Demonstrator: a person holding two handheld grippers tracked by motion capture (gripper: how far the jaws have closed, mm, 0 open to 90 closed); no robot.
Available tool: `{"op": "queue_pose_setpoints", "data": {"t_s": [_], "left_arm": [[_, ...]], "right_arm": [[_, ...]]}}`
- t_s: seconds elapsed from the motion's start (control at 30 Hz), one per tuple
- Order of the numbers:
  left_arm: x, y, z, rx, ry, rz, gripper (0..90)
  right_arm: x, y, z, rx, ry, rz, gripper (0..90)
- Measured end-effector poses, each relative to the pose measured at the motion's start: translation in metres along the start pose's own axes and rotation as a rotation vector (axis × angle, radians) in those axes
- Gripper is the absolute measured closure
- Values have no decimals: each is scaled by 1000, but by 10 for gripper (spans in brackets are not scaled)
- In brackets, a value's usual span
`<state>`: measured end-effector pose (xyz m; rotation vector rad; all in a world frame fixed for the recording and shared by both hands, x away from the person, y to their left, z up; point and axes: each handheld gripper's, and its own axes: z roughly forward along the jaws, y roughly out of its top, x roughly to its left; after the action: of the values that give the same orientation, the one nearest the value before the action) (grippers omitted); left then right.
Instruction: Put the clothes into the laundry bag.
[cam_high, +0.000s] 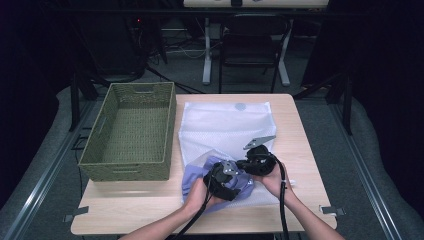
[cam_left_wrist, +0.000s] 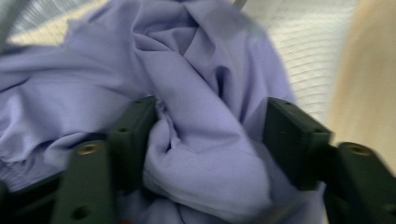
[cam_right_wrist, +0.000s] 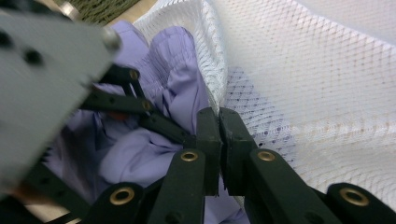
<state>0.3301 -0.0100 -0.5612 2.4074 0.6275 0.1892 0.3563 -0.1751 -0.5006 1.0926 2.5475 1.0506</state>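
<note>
The purple cloth (cam_high: 197, 176) lay soft and floppy at the mouth of the white mesh bag (cam_high: 225, 125). The left hand-held gripper (cam_left_wrist: 210, 135) stood open around a fold. The right hand-held gripper (cam_right_wrist: 218, 140) pinched the bag's edge, a good spot to hold.

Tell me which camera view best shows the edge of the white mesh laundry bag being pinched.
The right gripper view: the right gripper has its jaws shut on the rim of the white mesh laundry bag. The high view shows the whole bag flat on the table, grip hidden. The left gripper view catches mesh behind the lavender garment.
</note>
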Motion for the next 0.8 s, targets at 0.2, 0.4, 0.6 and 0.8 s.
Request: {"op": "queue_pose_setpoints", "data": {"t_s": [0.2, 0.4, 0.6, 0.8], "left_arm": [[14, -6, -1, -50, -21, -22, 771], [17, -1, -13, -120, 20, -54, 797], [28, 7, -21, -192, 101, -123, 784], [27, 0, -6, -105, 71, -125, 595]], "right_arm": [[0, 1, -2, -11, 2, 12, 879], [3, 5, -11, -40, 11, 16, 880], [9, 12, -22, -89, 32, 11, 880], [4, -1, -7, -12, 27, 19, 880]]}}
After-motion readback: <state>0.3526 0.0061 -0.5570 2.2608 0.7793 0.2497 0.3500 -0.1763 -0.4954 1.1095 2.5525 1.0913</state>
